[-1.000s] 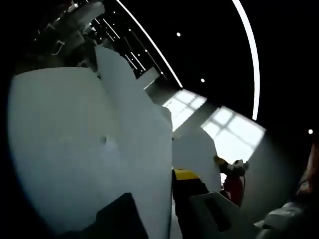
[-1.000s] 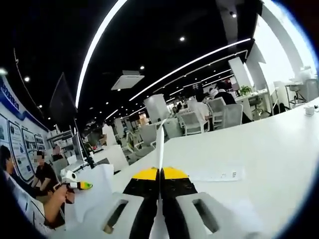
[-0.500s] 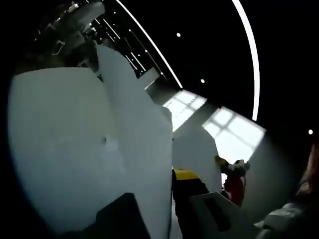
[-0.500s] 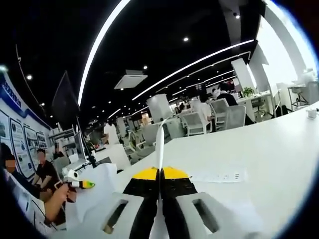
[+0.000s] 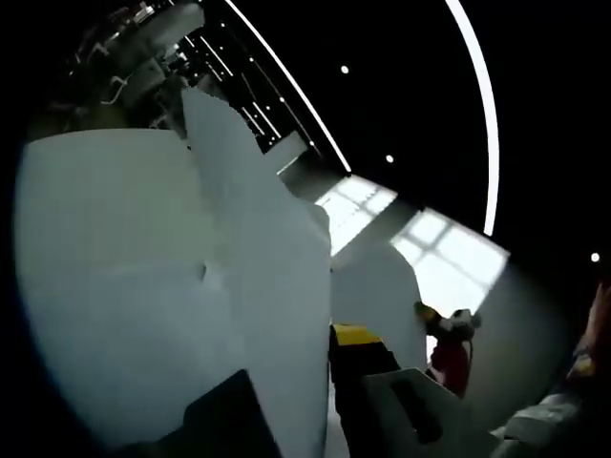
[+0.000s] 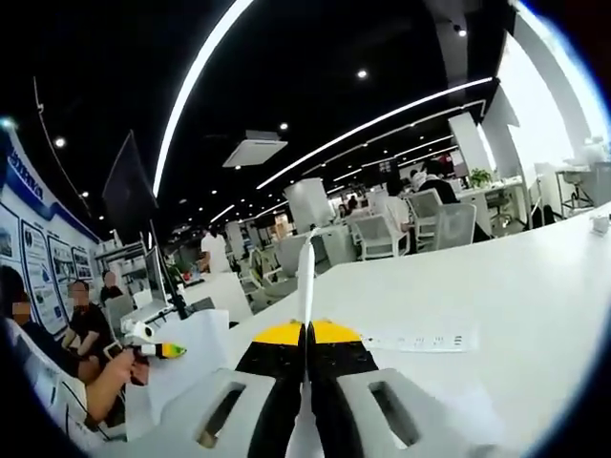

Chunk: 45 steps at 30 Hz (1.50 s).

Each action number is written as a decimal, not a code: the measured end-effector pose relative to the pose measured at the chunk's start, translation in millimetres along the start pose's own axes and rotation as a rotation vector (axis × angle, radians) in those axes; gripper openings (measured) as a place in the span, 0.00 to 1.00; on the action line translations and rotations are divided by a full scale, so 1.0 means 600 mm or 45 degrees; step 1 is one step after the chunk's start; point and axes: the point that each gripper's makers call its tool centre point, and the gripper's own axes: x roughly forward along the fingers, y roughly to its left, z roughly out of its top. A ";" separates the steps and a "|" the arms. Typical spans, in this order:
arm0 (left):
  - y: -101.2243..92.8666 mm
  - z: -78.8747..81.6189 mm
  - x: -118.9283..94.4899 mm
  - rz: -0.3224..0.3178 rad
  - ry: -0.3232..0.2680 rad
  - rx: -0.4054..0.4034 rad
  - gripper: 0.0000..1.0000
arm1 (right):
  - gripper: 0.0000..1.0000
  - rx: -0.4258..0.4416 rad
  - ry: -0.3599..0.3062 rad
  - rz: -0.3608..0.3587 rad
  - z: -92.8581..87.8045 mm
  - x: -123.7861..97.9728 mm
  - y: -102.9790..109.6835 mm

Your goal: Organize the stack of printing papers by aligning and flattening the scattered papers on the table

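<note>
White printing papers (image 5: 143,286) stand upright close to the left gripper view's camera, with several sheet edges fanned unevenly. My left gripper (image 5: 320,382) is shut on their lower edge, one jaw dark behind the sheets and one yellow-tipped beside them. Another sheet (image 5: 372,286) stands further right, with the right gripper (image 5: 447,329) at it. In the right gripper view the papers (image 6: 305,277) are seen edge-on as a thin white line. My right gripper (image 6: 306,336) is shut on them, yellow tips pressed together. To the left, a hand holds the left gripper (image 6: 153,350) against a white sheet (image 6: 186,367).
A long white table (image 6: 516,305) stretches to the right, with a white power strip (image 6: 420,341) lying on it. Seated people are at the far left (image 6: 81,320). Office chairs and desks (image 6: 410,219) stand behind. A small object (image 6: 600,223) sits on the table's far right.
Both grippers keep their hold on the papers. The views have shifted only slightly, and the hand with the left gripper sits a little further right in the right gripper view.
</note>
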 end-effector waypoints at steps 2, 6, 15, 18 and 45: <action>-0.002 -0.001 0.000 -0.005 0.001 0.003 0.06 | 0.00 -0.003 0.000 0.005 0.000 0.001 0.002; -0.001 -0.004 0.001 0.000 0.003 0.001 0.06 | 0.00 -0.008 0.000 0.009 0.001 0.001 0.006; -0.009 -0.007 0.003 -0.009 -0.004 0.005 0.06 | 0.00 -0.026 -0.004 0.041 0.003 0.005 0.023; -0.008 -0.005 0.003 -0.004 -0.008 0.004 0.06 | 0.00 -0.031 -0.003 0.047 0.003 0.007 0.026; -0.002 -0.005 0.005 0.008 -0.008 -0.004 0.06 | 0.00 -0.055 -0.009 0.088 0.010 0.015 0.042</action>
